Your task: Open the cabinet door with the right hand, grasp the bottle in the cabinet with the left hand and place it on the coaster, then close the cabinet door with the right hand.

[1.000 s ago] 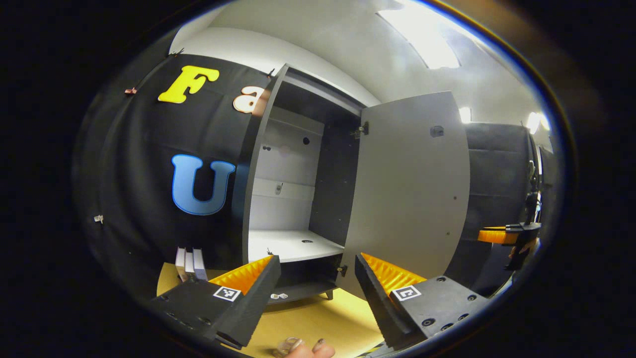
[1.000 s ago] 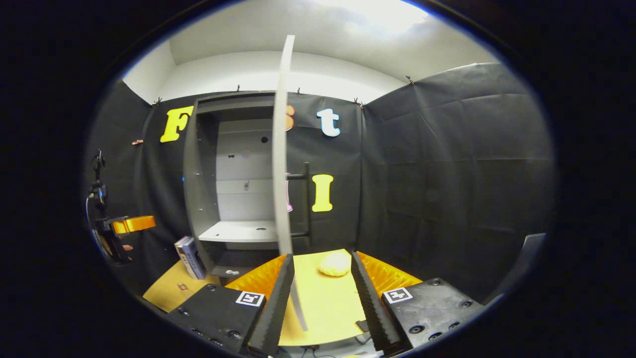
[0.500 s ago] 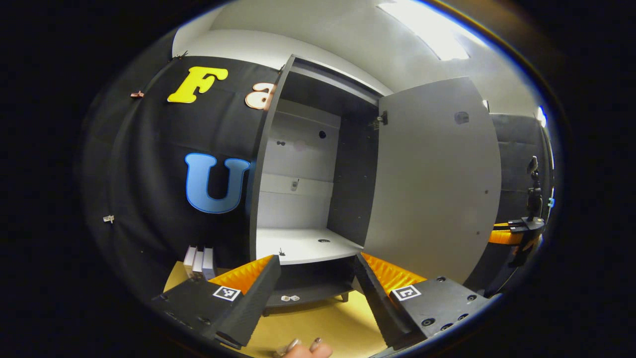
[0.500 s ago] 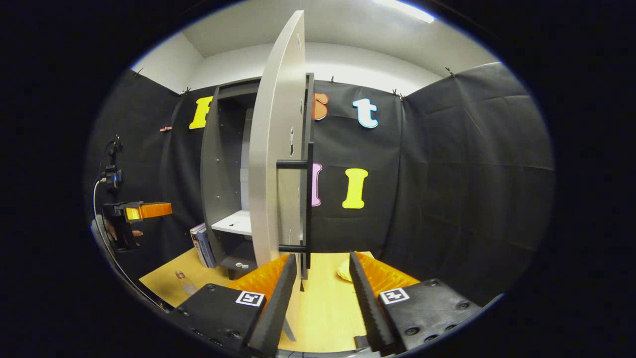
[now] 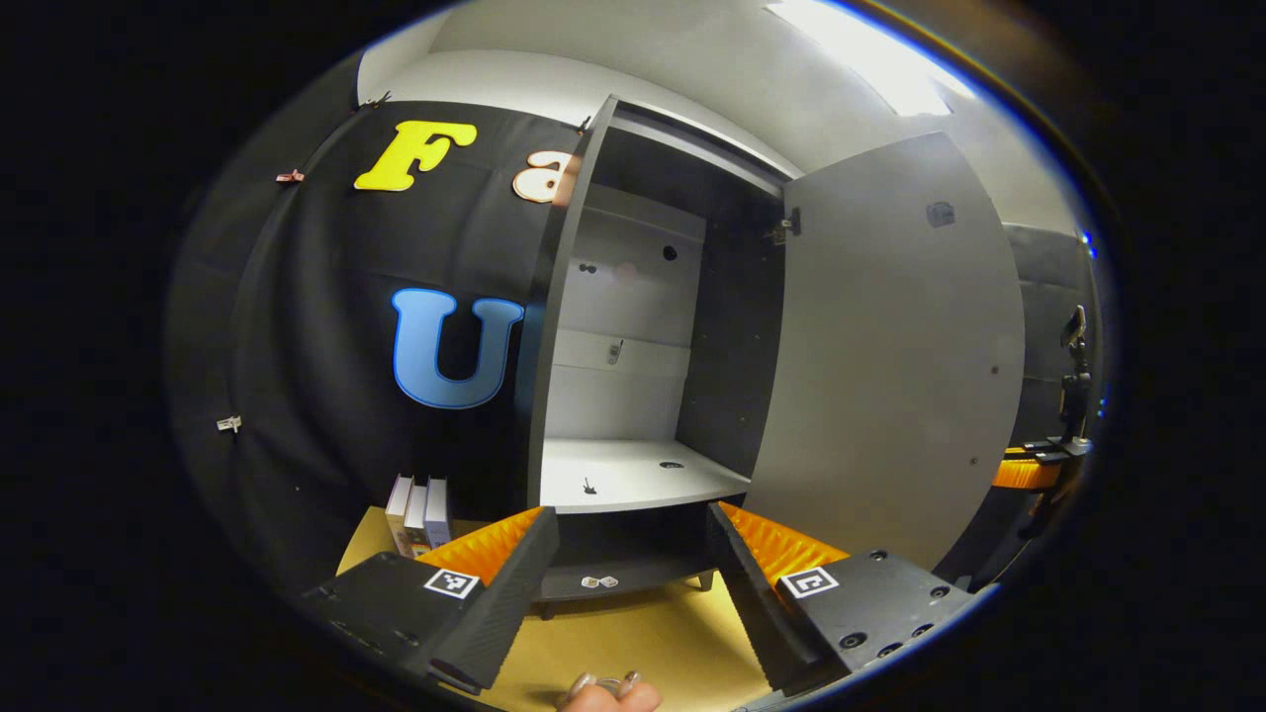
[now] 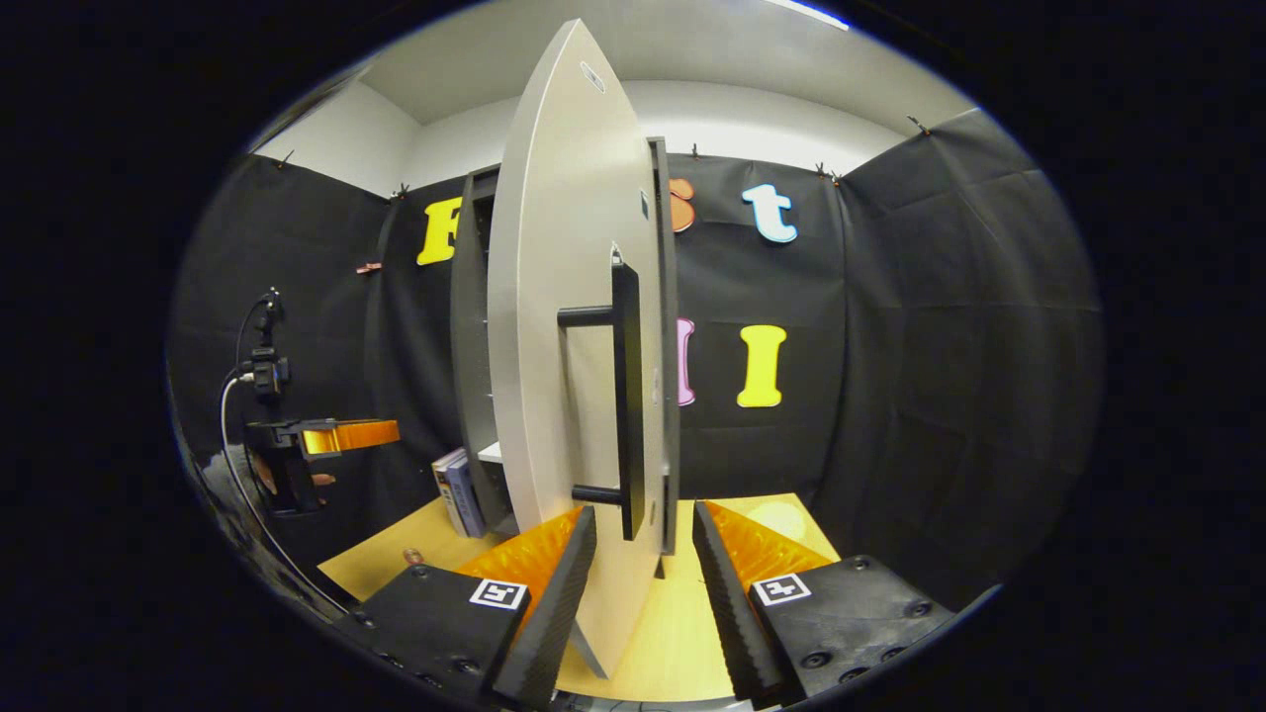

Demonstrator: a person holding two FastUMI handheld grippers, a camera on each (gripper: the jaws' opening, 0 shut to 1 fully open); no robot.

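A: In the left gripper view, why do the left tongs [image 5: 631,554] sit back from the cabinet [image 5: 633,326]?

B: My guess: they're keeping out of the door's [image 5: 890,366] swing. Their jaws stand wide with nothing between them. The shelf [image 5: 633,475] ahead is bare, so the bottle seems already out. The right tongs [image 5: 1039,465] show at the far right edge, past the door.

A: And the bottle itself?

B: I can't make it out for sure in either view (a small glint lies on the bench [image 6: 396,559] at lower left in the right gripper view, too small to tell).

A: The right gripper view, then?

B: The right tongs [image 6: 643,554] are wide apart, straddling the door's [image 6: 564,396] lower edge; the handle [image 6: 625,396] hangs just above the gap. Placed so, I judge, to push the door shut: 1 step left. The left tongs [image 6: 341,435] hover well off to the left, by the books [image 6: 455,489].
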